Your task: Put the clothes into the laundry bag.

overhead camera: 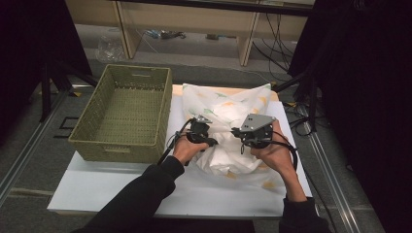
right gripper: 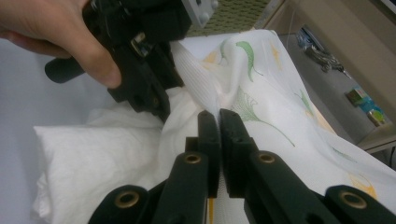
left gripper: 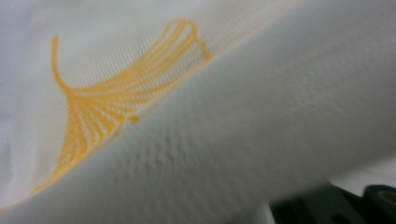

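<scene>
A white pillowcase [overhead camera: 228,99] printed with green and yellow leaves lies bunched on the table, with a plain white pillow [overhead camera: 228,158] partly inside its near end. My left gripper [overhead camera: 214,137] pinches the case's edge, and the right gripper view shows it [right gripper: 170,56] clamped on the cloth. My right gripper [right gripper: 218,119] is shut on a thin fold of the pillowcase [right gripper: 271,93], just right of the pillow [right gripper: 93,158]. In the high view the right gripper [overhead camera: 237,131] faces the left one across the opening. Cloth with a yellow leaf [left gripper: 116,93] lies right against the left gripper's camera.
An empty green wicker basket [overhead camera: 85,141] stands on the left of the white table [overhead camera: 97,187], touching the pillowcase's left side. Its rim [right gripper: 233,14] is visible behind the left gripper. Beyond the table are wooden shelf legs, cables and dark stands.
</scene>
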The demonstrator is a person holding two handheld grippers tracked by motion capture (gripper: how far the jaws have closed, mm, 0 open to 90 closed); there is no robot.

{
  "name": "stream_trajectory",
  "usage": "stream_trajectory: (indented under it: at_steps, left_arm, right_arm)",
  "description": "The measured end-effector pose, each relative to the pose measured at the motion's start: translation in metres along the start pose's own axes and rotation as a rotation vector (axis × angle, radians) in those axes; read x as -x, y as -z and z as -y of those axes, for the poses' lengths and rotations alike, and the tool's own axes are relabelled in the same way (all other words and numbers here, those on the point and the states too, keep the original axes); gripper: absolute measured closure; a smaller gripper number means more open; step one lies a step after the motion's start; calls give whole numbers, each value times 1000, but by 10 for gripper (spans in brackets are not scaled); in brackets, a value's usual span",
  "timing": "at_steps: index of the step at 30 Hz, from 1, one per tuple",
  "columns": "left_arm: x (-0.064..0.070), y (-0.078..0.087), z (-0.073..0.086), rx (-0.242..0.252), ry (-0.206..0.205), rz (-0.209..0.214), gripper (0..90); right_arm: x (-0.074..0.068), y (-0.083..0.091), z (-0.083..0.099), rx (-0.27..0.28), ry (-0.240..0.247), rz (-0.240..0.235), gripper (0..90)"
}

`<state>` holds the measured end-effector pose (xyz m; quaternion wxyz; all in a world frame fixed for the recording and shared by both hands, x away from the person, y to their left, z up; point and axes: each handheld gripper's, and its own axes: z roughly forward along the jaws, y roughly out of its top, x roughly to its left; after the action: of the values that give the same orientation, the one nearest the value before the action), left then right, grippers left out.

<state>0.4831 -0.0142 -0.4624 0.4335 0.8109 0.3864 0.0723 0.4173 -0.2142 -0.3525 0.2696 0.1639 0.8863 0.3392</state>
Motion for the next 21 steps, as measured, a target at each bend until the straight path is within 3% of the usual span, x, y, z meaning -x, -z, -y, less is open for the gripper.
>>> stream_trajectory:
  at_steps: [3, 5, 8, 10, 13, 14, 16, 18, 19, 21]
  left_arm:
    - [6, 8, 0, -29, -54, -9, 534]
    - [10, 23, 2, -49, -84, -9, 400]
    - [15, 50, 7, -48, -110, -7, 293]
    - [14, 66, 13, -58, -97, 13, 266]
    - [15, 81, 30, -70, -63, 81, 206]
    - [15, 81, 36, -94, -90, 86, 198]
    - [16, 74, 47, -147, -134, 47, 189]
    - [12, 63, 53, -225, -169, 54, 176]
    - [13, 55, 56, -216, -146, 59, 177]
    - [18, 42, 57, -217, -175, 46, 186]
  right_arm:
    - [0, 0, 3, -6, -7, -7, 886]
    - [2, 0, 4, -5, -11, -2, 886]
    - [2, 1, 5, -6, -23, 8, 886]
    - [1, 1, 5, -6, -30, 8, 886]
    - [1, 1, 3, -3, -8, 5, 885]
    - [1, 1, 3, -4, -7, 5, 886]
    - [1, 0, 3, -7, -12, 7, 885]
    - [1, -1, 2, -12, -22, 14, 885]
    - [-1, -1, 2, -16, -28, 12, 886]
    - [0, -1, 3, -16, -9, 1, 885]
